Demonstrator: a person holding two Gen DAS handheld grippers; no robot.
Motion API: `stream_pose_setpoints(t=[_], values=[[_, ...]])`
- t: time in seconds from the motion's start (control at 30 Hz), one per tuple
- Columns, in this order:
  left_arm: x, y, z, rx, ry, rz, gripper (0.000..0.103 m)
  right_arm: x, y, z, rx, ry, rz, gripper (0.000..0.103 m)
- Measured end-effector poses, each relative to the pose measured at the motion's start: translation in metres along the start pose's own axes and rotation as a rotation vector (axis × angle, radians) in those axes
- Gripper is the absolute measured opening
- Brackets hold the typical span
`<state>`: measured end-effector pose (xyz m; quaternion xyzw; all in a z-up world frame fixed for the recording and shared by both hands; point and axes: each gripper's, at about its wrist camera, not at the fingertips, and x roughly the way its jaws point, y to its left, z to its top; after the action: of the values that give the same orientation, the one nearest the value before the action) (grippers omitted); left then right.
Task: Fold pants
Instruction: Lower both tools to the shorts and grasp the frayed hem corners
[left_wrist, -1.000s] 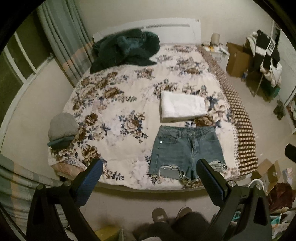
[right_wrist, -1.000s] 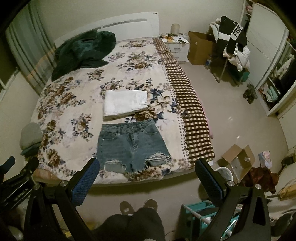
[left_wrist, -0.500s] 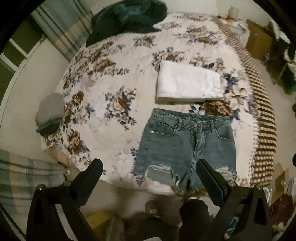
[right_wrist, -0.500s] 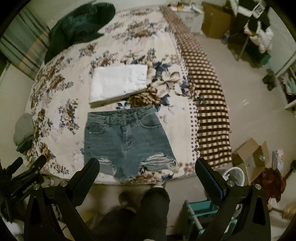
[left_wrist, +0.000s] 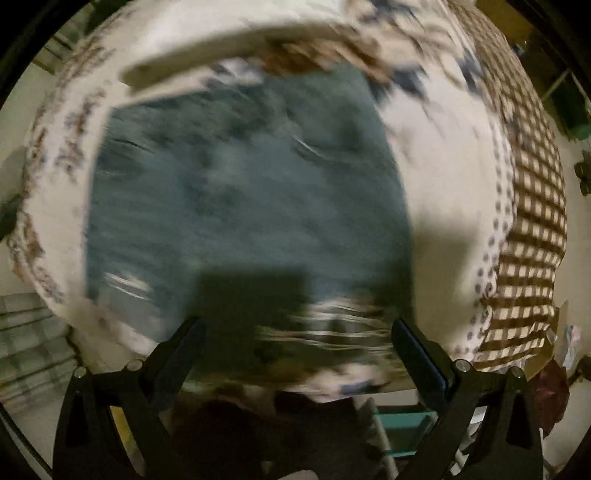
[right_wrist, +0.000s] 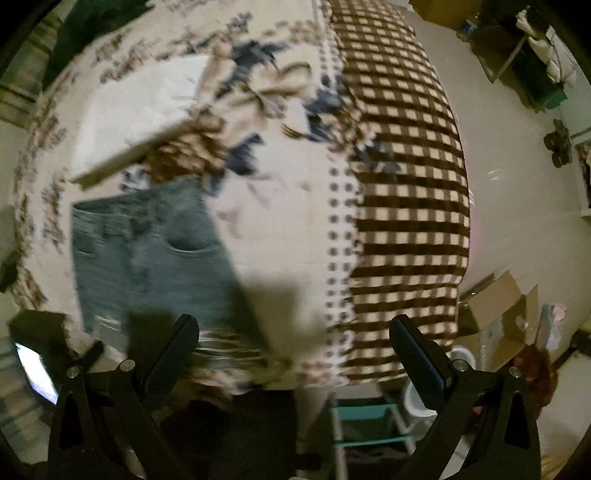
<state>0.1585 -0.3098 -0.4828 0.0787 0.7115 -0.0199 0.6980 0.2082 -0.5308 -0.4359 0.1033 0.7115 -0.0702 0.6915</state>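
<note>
1. The denim shorts (left_wrist: 243, 192) lie flat and unfolded on the bed (left_wrist: 450, 192), close to its near edge, waistband toward the far side and frayed leg hems toward the near edge; both views are smeared by motion blur, so seams and pockets show only roughly.
2. Just beyond the waistband lies a folded white garment (right_wrist: 144, 110); whether it touches the shorts, the blur does not let me tell.
3. The left tongs (left_wrist: 295, 347) hang over the frayed hems with the fingers spread wide and nothing between them; their shadow falls on the lower part of the denim.
4. The right tongs (right_wrist: 295, 343) hang over the near edge of the bed, at the right side of the shorts, fingers equally wide apart and holding nothing.
5. The bed wears a flowered cover, and a brown checked blanket (right_wrist: 402, 177) runs down its right side.
6. On the floor past the bed's near right corner stands an open cardboard box (right_wrist: 502, 314).
</note>
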Motion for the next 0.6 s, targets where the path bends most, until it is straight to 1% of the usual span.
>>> stream_pose_setpoints(t=[0.1,0.17,0.27,0.3,0.33,0.37,0.4,0.43,0.47,0.53,0.57,0.6], values=[[0.028,-0.039,-0.009,0.025,0.0,0.022,0.103,0.024,-0.017,0.007,-0.037,0.023,-0.044,0.103],[0.043,-0.06,-0.016,0.057,-0.012,0.067,0.103,0.034,-0.021,0.008,-0.046,0.039,-0.061,0.103],[0.062,-0.069,-0.019,0.074,-0.015,0.141,0.103,0.047,-0.025,0.015,-0.07,0.058,-0.052,0.103],[0.066,-0.067,-0.02,0.067,-0.007,0.146,0.096,0.051,-0.022,0.018,-0.084,0.059,-0.049,0.103],[0.07,-0.061,-0.02,0.045,0.001,0.13,0.09,0.054,-0.014,0.021,-0.101,0.059,-0.043,0.103],[0.07,-0.055,-0.021,0.023,-0.005,0.097,0.09,0.058,-0.007,0.027,-0.125,0.057,-0.033,0.103],[0.067,-0.047,-0.022,-0.002,-0.021,0.041,0.08,0.061,0.001,0.031,-0.142,0.055,-0.024,0.103],[0.065,-0.043,-0.023,-0.006,-0.036,-0.009,0.06,0.066,0.012,0.037,-0.166,0.053,-0.005,0.103],[0.06,-0.038,-0.026,-0.011,-0.054,-0.055,0.053,0.07,0.023,0.043,-0.191,0.052,0.013,0.103],[0.049,-0.03,-0.03,-0.016,-0.098,-0.088,0.013,0.08,0.045,0.054,-0.233,0.047,0.037,0.103],[0.045,-0.025,-0.031,-0.021,-0.106,-0.112,0.011,0.085,0.055,0.06,-0.252,0.05,0.048,0.103],[0.044,-0.021,-0.032,-0.027,-0.109,-0.131,0.008,0.092,0.066,0.067,-0.269,0.054,0.06,0.103]])
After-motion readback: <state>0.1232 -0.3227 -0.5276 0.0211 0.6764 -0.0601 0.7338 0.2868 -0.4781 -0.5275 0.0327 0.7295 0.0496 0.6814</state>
